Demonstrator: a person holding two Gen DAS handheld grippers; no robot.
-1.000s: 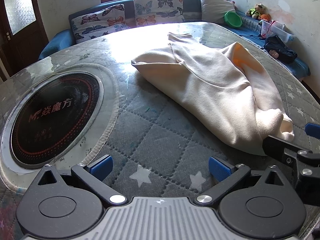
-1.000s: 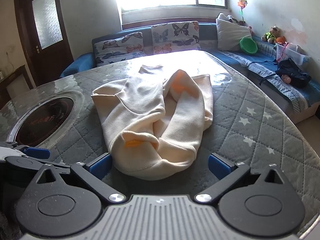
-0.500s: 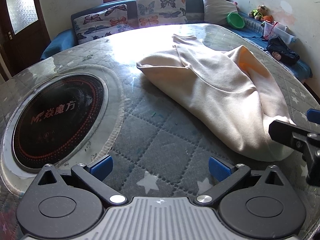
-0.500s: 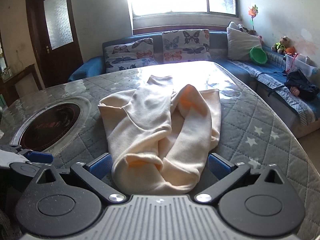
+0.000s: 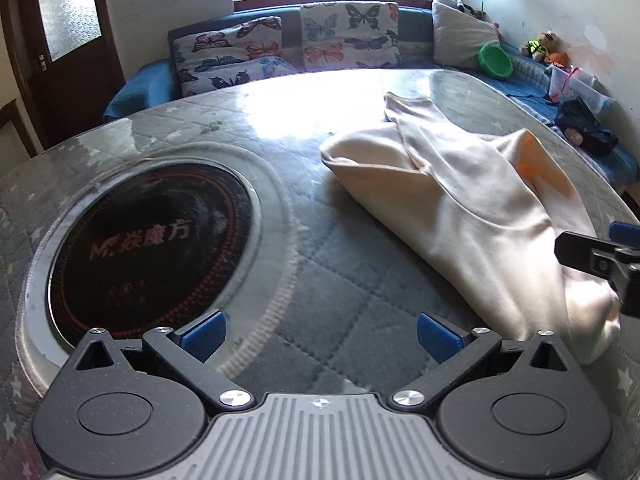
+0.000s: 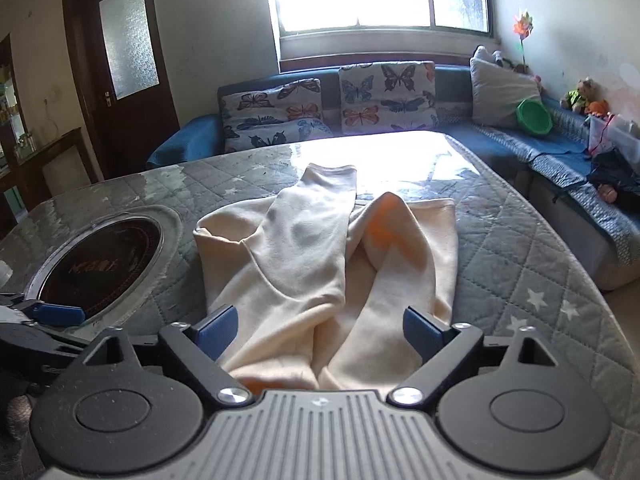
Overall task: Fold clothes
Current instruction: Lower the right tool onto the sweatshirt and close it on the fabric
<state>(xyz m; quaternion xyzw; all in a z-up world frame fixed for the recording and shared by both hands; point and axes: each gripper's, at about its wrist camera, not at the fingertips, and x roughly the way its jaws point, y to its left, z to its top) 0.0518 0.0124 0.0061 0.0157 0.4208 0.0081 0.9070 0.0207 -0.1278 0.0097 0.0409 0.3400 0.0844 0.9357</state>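
A cream garment (image 5: pixel 472 216) with orange patches lies bunched in a long heap on the quilted grey table cover (image 5: pixel 340 300). My left gripper (image 5: pixel 320 334) stands open over bare cover, to the left of the garment's near end. In the right wrist view the cream garment (image 6: pixel 320 256) runs away from me, one sleeve laid over the body. My right gripper (image 6: pixel 318 326) is open, its blue pads on either side of the garment's near end, which passes under the gripper body. The right gripper's finger (image 5: pixel 592 256) shows at the right edge of the left wrist view.
A round black induction hob (image 5: pixel 148 244) is set into the table at the left. A blue sofa (image 6: pixel 400 92) with butterfly cushions runs behind the table and along the right wall, carrying a green bowl (image 6: pixel 534 114), toys and a dark bag. A dark door (image 6: pixel 120 60) stands at the back left.
Both grippers have risen and tilted up, so more of the room shows. The right gripper has moved forward over the garment's near end, which now lies between its pads. Both stay open.
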